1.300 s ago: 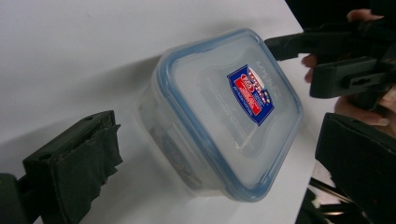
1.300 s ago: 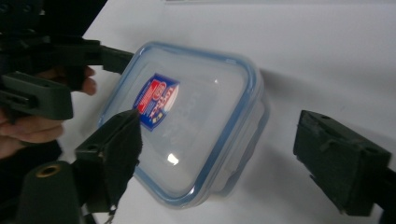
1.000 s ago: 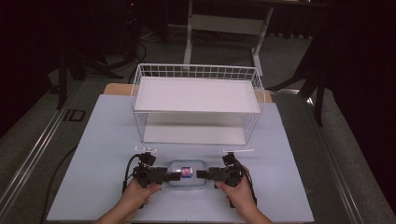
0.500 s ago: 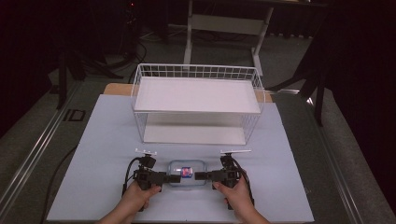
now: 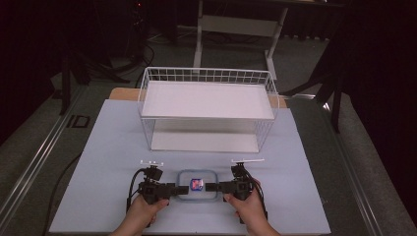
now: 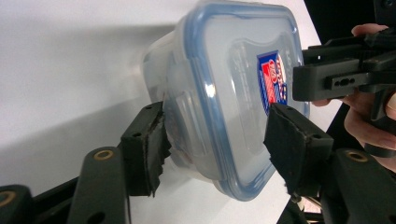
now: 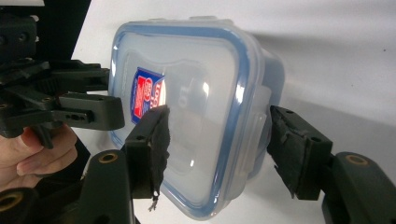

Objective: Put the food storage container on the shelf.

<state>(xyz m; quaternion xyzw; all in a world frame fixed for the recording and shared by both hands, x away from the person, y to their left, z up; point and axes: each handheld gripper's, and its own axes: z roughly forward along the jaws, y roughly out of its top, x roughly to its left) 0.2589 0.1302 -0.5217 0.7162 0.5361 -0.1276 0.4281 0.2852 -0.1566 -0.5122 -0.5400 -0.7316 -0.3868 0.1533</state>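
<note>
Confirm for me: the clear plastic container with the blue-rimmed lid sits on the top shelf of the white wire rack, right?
No: the clear plastic container with the blue-rimmed lid sits on the table, in front of the white wire rack, as the high view shows.

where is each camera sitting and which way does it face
High view: above the person's side, looking forward and down on the table and wire basket; both hands and claws enter from below.
Left gripper view: rides the left claw, looking along its jaws, which clamp the container top and bottom; the other hand is at right.
Right gripper view: rides the right claw, jaws either side of that container's other end.
Shared: all three show the blue-rimmed container.
</note>
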